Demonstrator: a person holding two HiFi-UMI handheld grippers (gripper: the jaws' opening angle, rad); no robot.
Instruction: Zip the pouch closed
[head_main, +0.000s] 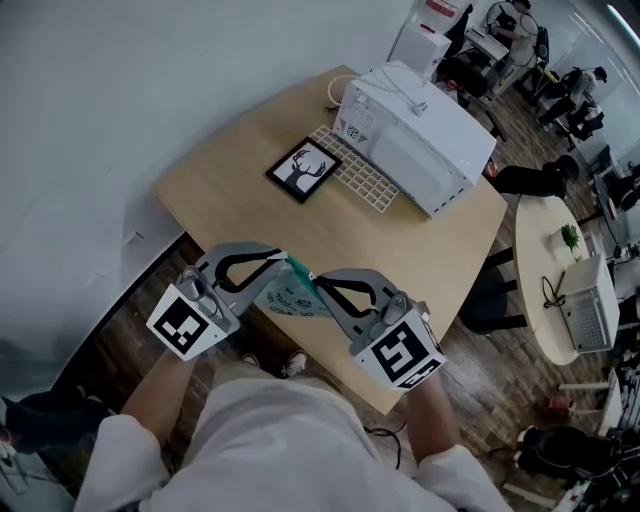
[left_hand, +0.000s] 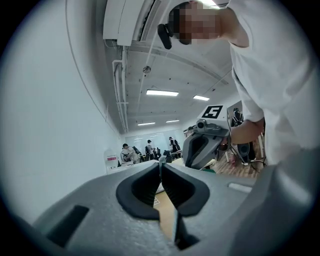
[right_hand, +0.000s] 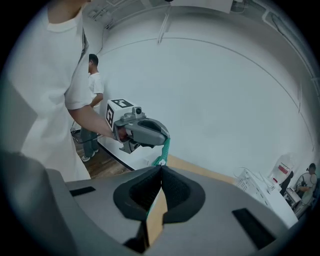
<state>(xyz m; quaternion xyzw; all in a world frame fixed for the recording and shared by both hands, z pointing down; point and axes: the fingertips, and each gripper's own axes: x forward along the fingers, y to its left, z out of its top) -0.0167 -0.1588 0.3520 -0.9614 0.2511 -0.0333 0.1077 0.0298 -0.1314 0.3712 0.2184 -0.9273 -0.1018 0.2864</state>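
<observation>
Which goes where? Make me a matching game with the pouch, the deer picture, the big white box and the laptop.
1 pouch; 2 deer picture; 3 big white box; 4 laptop.
A on the round white table; B flat in the middle of the wooden table; C gripped by left gripper and right gripper; D far end of the wooden table.
Pairs: 1-C, 2-B, 3-D, 4-A.

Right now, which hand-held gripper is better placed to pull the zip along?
Probably the right hand-held gripper: its jaws are shut on the green zip edge of the pouch, at a small pale tab. The left hand-held gripper clamps the pouch's other end, so it looks suited to anchoring.
</observation>
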